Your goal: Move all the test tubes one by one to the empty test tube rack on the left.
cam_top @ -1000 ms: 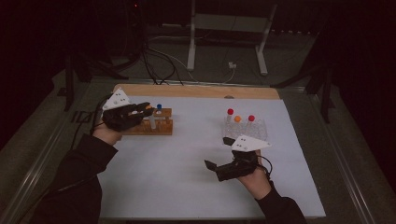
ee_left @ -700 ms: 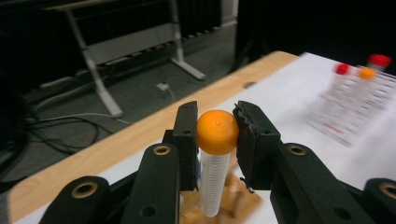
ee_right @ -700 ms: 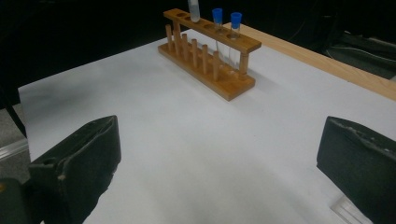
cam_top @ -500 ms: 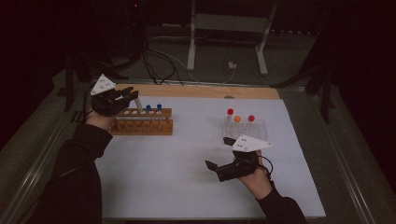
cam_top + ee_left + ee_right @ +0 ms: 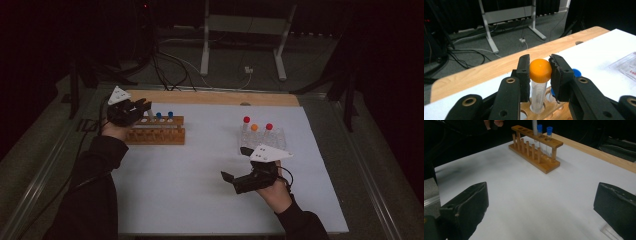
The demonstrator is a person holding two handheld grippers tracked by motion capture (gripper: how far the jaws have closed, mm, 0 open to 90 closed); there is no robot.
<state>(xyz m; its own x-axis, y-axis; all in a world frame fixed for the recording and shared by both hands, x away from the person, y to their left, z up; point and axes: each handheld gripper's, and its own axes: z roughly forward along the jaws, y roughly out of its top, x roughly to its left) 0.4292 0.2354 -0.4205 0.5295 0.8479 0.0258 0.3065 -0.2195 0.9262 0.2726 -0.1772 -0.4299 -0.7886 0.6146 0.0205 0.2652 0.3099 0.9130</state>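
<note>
A tube with an orange cap (image 5: 539, 85) is held by the left gripper (image 5: 539, 75). The jaws are closed on the cap, one black pad on each side of it. The tube is stood upright: its long side runs straight up and down, the orange cap is pointed up, and the bottom end is pointed down. The lower part of the tube is set in a hole of the wooden rack (image 5: 544, 111). How deep it goes in cannot be told.

In the high view the left gripper (image 5: 131, 111) is seen over the left end of the wooden rack (image 5: 157, 134), at the far left of the white tabletop (image 5: 200, 180). Two tubes with blue caps (image 5: 164, 116) are stood upright in the rack just beside it.

The right gripper (image 5: 239, 181) is held low over the tabletop, nearer the person and well apart from the rack. Its jaws are wide open and nothing is held between them, as is seen in the right gripper view (image 5: 541, 207). The rack (image 5: 535, 148) is seen far off in that view.

A clear stand (image 5: 264, 142) is set on the right side of the tabletop, just behind the right gripper. Three tubes are stood upright in it: two with red caps (image 5: 246, 120) and one with an orange cap (image 5: 254, 128).
</note>
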